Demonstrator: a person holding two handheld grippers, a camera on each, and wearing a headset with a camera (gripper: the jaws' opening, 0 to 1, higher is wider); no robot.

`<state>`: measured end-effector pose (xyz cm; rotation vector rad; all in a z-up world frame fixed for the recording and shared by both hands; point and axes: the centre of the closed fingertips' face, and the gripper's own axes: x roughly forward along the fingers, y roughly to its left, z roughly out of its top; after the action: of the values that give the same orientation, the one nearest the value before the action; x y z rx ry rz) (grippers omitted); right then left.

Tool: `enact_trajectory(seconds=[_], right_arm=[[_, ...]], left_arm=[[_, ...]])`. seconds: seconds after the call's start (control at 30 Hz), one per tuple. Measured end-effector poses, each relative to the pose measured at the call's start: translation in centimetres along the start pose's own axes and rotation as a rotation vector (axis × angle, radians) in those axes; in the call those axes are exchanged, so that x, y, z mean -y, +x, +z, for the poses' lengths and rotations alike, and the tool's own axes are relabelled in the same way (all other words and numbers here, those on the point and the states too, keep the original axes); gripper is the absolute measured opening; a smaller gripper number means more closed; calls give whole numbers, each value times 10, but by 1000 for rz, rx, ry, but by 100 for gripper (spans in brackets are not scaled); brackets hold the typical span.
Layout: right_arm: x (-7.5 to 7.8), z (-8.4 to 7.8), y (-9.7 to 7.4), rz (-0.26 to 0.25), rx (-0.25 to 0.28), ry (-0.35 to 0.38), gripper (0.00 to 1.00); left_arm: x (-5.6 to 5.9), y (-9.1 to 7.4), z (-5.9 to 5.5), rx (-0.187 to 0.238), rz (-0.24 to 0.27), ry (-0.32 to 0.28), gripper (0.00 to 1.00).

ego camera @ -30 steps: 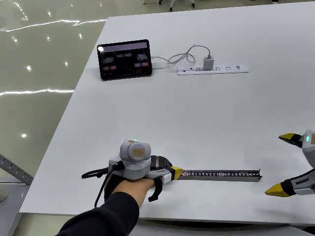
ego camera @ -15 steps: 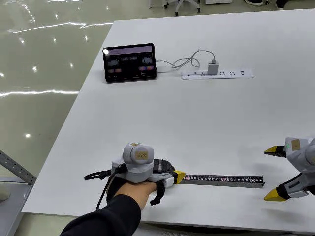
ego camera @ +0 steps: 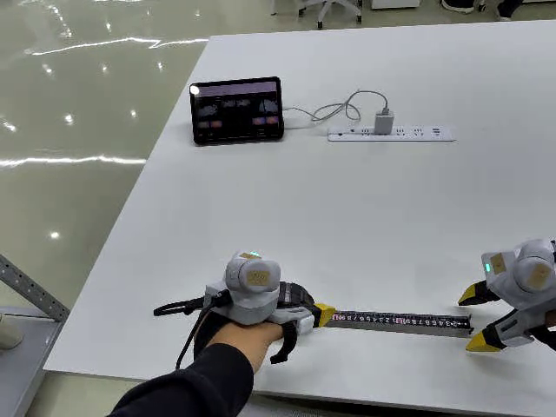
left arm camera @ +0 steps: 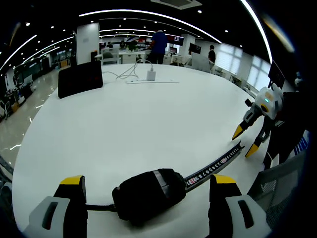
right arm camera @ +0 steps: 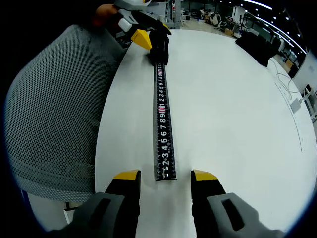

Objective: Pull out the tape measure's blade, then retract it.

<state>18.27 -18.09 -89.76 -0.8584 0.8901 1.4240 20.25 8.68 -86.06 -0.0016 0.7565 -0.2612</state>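
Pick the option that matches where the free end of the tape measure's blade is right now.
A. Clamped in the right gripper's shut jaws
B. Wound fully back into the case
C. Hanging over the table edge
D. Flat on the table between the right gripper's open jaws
D: in the right gripper view the blade ends flat on the table between the right gripper's open jaws, with a gap on each side.

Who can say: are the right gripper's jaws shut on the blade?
No, the right gripper is open, its jaws flanking the end of the blade without touching.
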Motion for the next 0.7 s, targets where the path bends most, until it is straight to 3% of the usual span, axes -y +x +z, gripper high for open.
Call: enact_trajectory(seconds=[0.4,0.47,0.53,0.7], right_arm=[[-2,-3,2,-2,-17,-6,23],[-2,-1,3,-7,-7,36,17],[-4,-2,4,-16,-22,-28,12],[-3,-2,6,-23,-30,-24,12]], left_arm=[[1,0,1,4,-1,2,100],[0,0,1,3,0,-5,100],[-1,0,0,-3,4,-11,100],[-1,0,-3,-22,5,-36,100]])
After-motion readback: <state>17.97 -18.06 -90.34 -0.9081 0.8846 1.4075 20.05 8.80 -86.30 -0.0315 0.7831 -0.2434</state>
